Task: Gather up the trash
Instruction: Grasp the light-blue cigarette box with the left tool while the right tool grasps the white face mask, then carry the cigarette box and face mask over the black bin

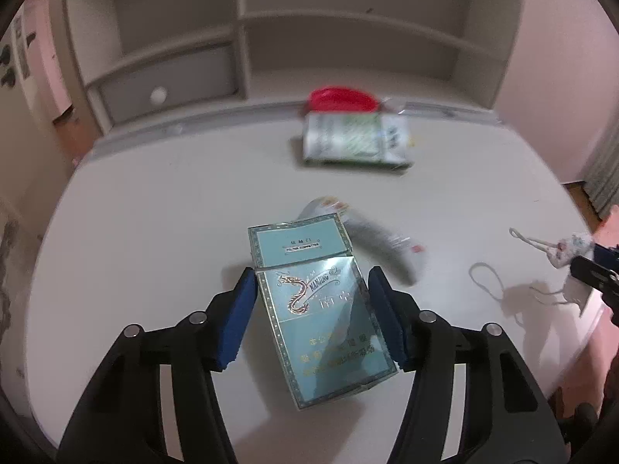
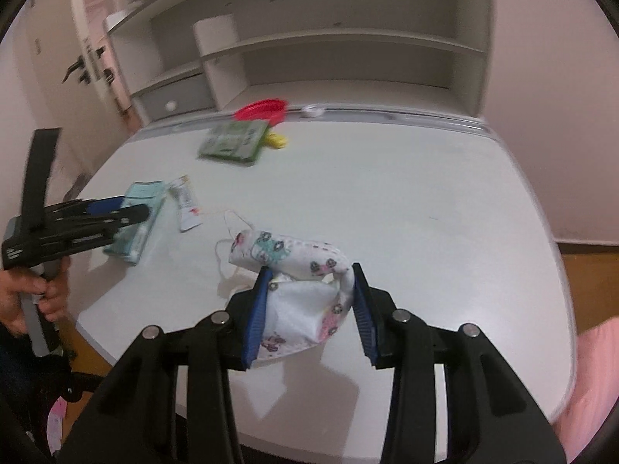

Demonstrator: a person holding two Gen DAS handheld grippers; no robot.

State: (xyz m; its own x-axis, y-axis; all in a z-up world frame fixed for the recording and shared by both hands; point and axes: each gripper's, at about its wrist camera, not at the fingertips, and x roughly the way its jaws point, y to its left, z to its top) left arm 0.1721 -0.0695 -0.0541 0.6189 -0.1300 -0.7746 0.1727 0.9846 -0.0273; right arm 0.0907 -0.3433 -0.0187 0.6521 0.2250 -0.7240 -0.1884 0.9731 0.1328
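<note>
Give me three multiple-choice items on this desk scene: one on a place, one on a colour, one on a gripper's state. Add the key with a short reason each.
1. Where does the red bowl sit?
A. at the desk's far edge, behind the green packet
B. between the right gripper's fingers
C. on the top shelf

2. What colour is the cigarette pack?
A. red
B. light blue
C. black

3. What does the right gripper hold?
A. nothing
B. a crumpled patterned face mask
C. the white sachet

Key: 1 A, it sits by the shelf unit past the packet. 2 B, pale blue with a dragon print, between the left gripper pads. 3 B, the mask is bunched between both pads.
</note>
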